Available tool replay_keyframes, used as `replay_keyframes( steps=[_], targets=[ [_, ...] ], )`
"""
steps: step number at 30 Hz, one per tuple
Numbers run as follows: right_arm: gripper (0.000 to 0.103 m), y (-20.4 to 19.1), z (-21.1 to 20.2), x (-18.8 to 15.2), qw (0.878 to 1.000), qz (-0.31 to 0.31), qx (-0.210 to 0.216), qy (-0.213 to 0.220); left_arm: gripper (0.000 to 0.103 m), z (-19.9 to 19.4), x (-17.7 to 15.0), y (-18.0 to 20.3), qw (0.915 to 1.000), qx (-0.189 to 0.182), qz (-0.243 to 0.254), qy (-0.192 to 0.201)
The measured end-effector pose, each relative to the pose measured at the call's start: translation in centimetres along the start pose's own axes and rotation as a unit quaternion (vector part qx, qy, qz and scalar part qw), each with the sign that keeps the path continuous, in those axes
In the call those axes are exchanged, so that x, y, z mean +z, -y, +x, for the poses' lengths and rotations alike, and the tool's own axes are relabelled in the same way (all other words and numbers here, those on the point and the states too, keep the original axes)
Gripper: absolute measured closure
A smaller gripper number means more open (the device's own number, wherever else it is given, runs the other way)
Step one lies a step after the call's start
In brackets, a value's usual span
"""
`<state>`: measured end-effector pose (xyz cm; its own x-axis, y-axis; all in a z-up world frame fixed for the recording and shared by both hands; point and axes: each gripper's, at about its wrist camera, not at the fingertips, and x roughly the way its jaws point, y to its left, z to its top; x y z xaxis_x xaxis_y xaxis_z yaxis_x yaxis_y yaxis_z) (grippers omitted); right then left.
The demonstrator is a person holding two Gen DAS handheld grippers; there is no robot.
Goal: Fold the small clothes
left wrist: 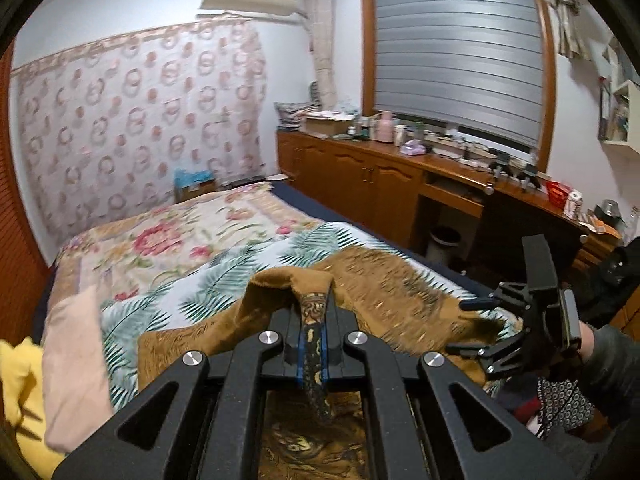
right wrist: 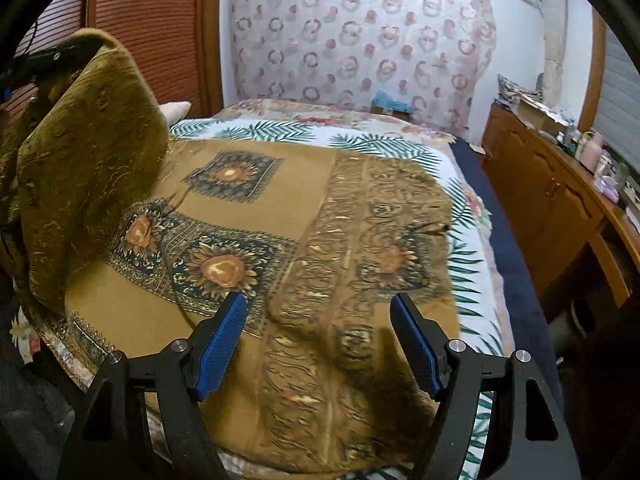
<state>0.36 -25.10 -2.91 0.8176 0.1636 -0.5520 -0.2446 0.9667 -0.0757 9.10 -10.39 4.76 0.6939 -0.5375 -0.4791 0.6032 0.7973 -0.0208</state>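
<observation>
While left fingers (left wrist: 313,344) pinch its raised corner, scarf (right wrist: 280,248) lies lengthwise along bed (right wrist: 472,168).

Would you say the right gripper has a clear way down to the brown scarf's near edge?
Probably yes: the right gripper is open just above the brown scarf, with nothing between them; the left gripper holds its corner up off to the side.

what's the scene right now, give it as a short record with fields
surface: bed with a palm-leaf sheet
garment: brown sunflower-print cloth, mostly spread flat on the bed
left gripper: shut on a lifted edge of the cloth
lifted part: raised in a fold at the left of the right wrist view
right gripper: open, above the cloth, nothing between its pads
background: wooden cabinets with clutter under a window blind
</observation>
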Motion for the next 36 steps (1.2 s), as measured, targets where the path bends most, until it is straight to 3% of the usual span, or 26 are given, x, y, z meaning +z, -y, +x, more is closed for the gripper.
replay_keyframes(
  steps=[2,7,10,14,22,24,25,36],
  targets=[
    [0.027,0.3,-0.3,-0.1,1.000,0.006,-0.002,0.003,0.097,0.4,0.4,1.0,0.9998,-0.021,0.005,0.003],
    [0.027,1.2,-0.9,-0.6,1.000,0.013,-0.002,0.009,0.095,1.8,-0.1,2.1,0.9994,-0.030,0.007,-0.017],
    [0.027,1.2,-0.9,-0.6,1.000,0.014,-0.003,0.011,0.078,2.5,-0.8,2.4,0.9990,-0.039,0.005,-0.022],
    [0.027,1.1,-0.9,-0.5,1.000,0.018,-0.001,0.016,0.062,2.4,-1.6,2.3,0.9992,-0.033,0.003,-0.023],
    [0.027,0.8,0.0,0.2,0.999,0.017,0.013,0.025,0.059,2.4,-4.3,0.2,0.9987,0.009,-0.016,-0.048],
    [0.027,0.4,0.4,0.6,0.999,0.013,0.022,0.025,0.033,2.3,-5.2,-0.7,0.9982,0.015,-0.027,-0.052],
    [0.027,0.0,0.6,0.7,0.999,0.011,0.024,0.025,0.029,2.3,-5.6,-1.2,0.9979,0.017,-0.034,-0.052],
    [0.027,-3.5,5.4,2.9,0.997,-0.030,0.070,-0.010,0.028,1.4,-9.3,-5.3,0.9914,0.068,-0.088,-0.069]
  ],
)
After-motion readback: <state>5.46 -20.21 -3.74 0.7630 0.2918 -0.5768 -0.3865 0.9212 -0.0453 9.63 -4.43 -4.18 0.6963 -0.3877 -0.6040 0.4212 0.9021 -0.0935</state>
